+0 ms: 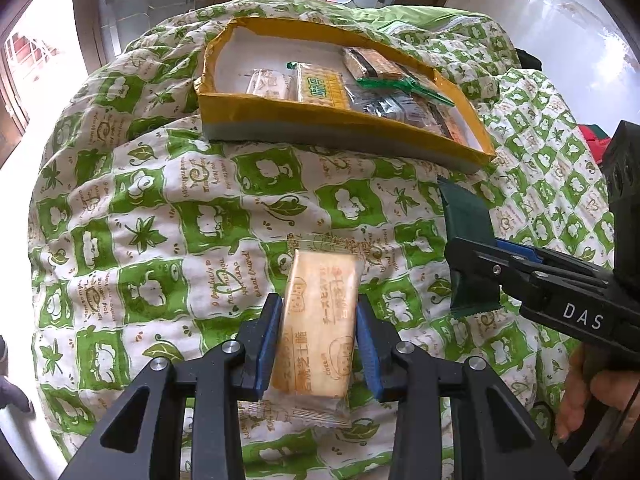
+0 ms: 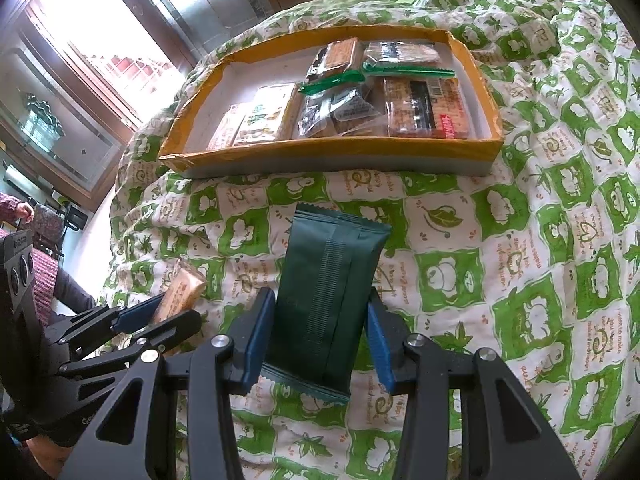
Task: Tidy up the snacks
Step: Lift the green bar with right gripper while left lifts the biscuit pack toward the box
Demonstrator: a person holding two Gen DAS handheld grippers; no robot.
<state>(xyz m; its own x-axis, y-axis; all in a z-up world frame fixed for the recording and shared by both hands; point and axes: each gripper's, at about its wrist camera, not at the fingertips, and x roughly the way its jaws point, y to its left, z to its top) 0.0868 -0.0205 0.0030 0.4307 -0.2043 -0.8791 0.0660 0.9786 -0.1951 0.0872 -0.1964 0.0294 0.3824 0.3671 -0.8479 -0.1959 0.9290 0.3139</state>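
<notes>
Snacks sit in three places over a green-and-white quilt (image 1: pixel 168 216). On the left, the left gripper (image 1: pixel 318 332) is clamped on a pale cracker pack (image 1: pixel 318 328), its blue pads pressing both long edges; the pack is clear-wrapped with orange print and points away along the fingers. To the right, the right gripper (image 2: pixel 316 336) is closed on a dark green bar (image 2: pixel 324 300), pads on both sides, the serrated ends sticking out front and back. Both packs are held above the quilt, near each other but apart. Beyond them, a shallow yellow-rimmed box (image 2: pixel 332 148) rests on the quilt: its left end is bare, and wrapped snacks (image 2: pixel 424 112) fill its middle and right. A hand (image 1: pixel 588 396) grips the right gripper's handle.
</notes>
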